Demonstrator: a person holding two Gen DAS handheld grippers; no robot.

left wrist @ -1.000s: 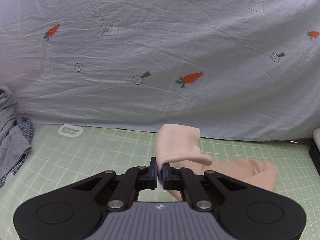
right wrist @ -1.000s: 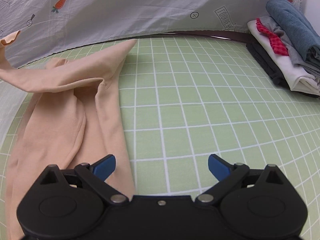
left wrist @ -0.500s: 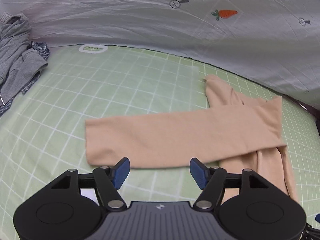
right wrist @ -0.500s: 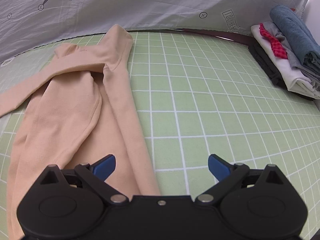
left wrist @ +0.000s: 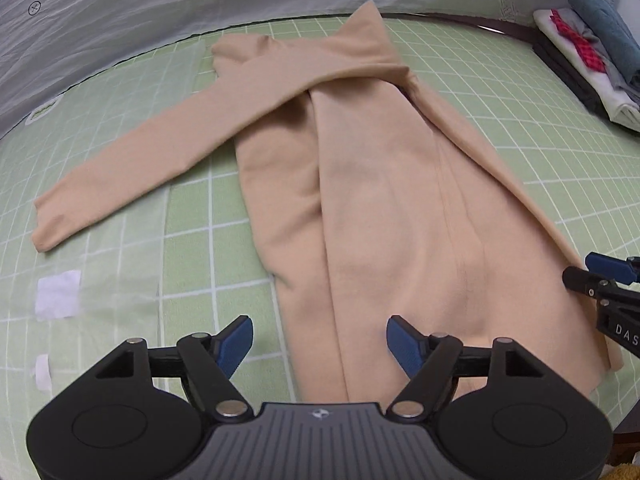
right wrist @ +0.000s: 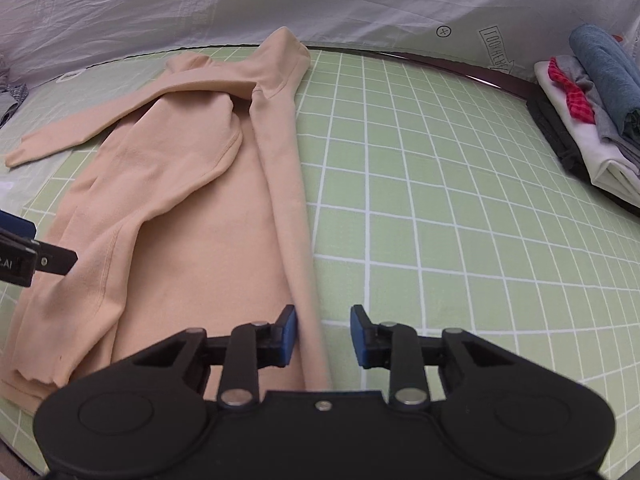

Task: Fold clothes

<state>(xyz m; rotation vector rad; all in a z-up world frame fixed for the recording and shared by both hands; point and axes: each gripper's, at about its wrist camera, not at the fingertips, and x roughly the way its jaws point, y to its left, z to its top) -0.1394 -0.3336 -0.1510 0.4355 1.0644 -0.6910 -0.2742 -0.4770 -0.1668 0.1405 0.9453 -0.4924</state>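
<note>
Lying flat on green grid mat point(left wrist: 500, 128): beige long-sleeve top point(left wrist: 380, 208), filling centre of left wrist frame, collar end toward upper centre near grey printed sheet point(left wrist: 160, 8); one sleeve folded across chest and reaching out to middle left, cuff flat on mat; other sleeve running straight down right edge of body toward lower right

Left gripper point(left wrist: 320, 340) at bottom centre, jaws just been opening, now spread wide, blue fingertips point(left wrist: 236, 340) either side of top's lower hem area, nothing pinched, fabric below but untouched by pads as far as visible

Right gripper point(right wrist: 323, 336) at bottom centre of right wrist frame, jaws just been closing, now partly narrowed, gap visible between blue pads; straight sleeve edge of top point(right wrist: 192, 240) passing between the pads; left pad close against cloth, right pad clear of it over mat point(right wrist: 440, 200); not pressed shut on sleeve

Each gripper visible in the other's view: right one at right edge of left frame, left one at left edge of right frame

Stack of folded clothes point(right wrist: 592, 112) at upper right, well apart from top; small white patch point(left wrist: 58, 294) on mat at lower left; grey garment barely visible at far left edge of right wrist frame
</note>
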